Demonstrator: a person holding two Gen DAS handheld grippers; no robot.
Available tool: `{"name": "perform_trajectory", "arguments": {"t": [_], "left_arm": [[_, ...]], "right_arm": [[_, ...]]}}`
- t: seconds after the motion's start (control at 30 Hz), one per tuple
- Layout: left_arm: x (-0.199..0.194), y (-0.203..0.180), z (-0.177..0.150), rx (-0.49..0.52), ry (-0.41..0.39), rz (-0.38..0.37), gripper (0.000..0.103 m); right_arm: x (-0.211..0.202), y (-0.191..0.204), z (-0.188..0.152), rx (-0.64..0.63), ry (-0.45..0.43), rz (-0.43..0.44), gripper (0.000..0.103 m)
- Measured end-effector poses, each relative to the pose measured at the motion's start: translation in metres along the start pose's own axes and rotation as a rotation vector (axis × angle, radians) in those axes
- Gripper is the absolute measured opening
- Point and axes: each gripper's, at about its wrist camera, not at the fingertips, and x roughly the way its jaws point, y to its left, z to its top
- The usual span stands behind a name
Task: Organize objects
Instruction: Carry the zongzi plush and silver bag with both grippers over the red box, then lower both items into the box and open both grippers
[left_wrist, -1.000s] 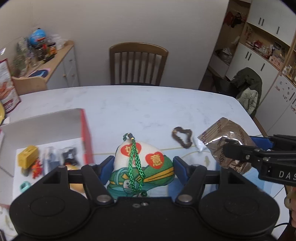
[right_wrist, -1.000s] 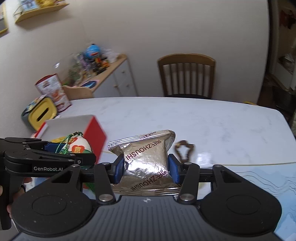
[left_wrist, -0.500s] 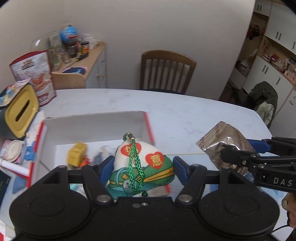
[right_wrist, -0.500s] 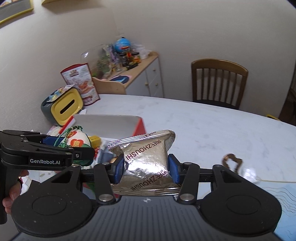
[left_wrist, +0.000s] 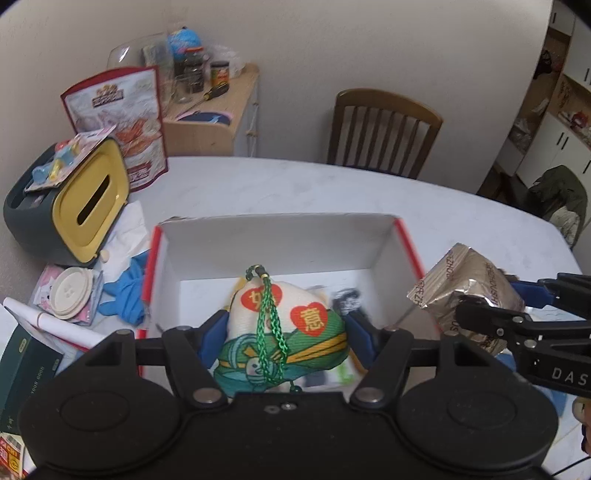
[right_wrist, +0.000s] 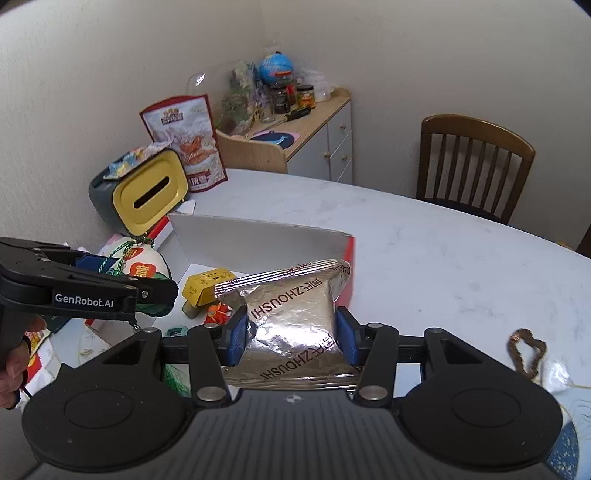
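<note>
Nearest the left wrist camera, the left hand-held gripper (left_wrist: 284, 332) was closed on a stuffed pouch (left_wrist: 284, 332) with a green cord, its blue pads pressed into the pouch's sides. It hung over the near part of an open red-edged box (left_wrist: 277, 240). At about 3 o'clock in that view, the right hand-held gripper (right_wrist: 291, 332) pinched a silver snack bag (right_wrist: 295, 317) by its lower half, held near the box's right wall.

In the box, at roughly 10 o'clock from the right gripper, lay a yellow carton (right_wrist: 208, 286) and a small orange trinket (right_wrist: 218, 314); other small things sat under the pouch, too blurred to name.

Farther out, a brown hair tie (right_wrist: 526, 350) lay on the white tabletop (right_wrist: 424, 236) at 3 o'clock, still to be put away. A yellow-faced tissue box (right_wrist: 147, 195) stood past the box at 11 o'clock.

The main risk seemed to be crowding: both grippers converging on one box could knock together, or the bag could catch the right wall and tip the box. The pouch's cord might snag a pad on release, and the crinkly bag could slip.
</note>
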Motion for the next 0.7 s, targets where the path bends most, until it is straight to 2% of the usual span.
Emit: {"name": "perform_trajectory", "arguments": {"t": [0.3,0.7], "left_arm": [[0.044,0.034,-0.006,-0.012,0.086,0.029,0.067],[0.077,0.043,-0.015,0.012,0.136,0.048,0.067]], "right_arm": [[0.059,0.030,0.007,-0.046,0.049,-0.039,0.049],[0.116,0.042,0.014,-0.078,0.078,-0.108,0.049]]}}
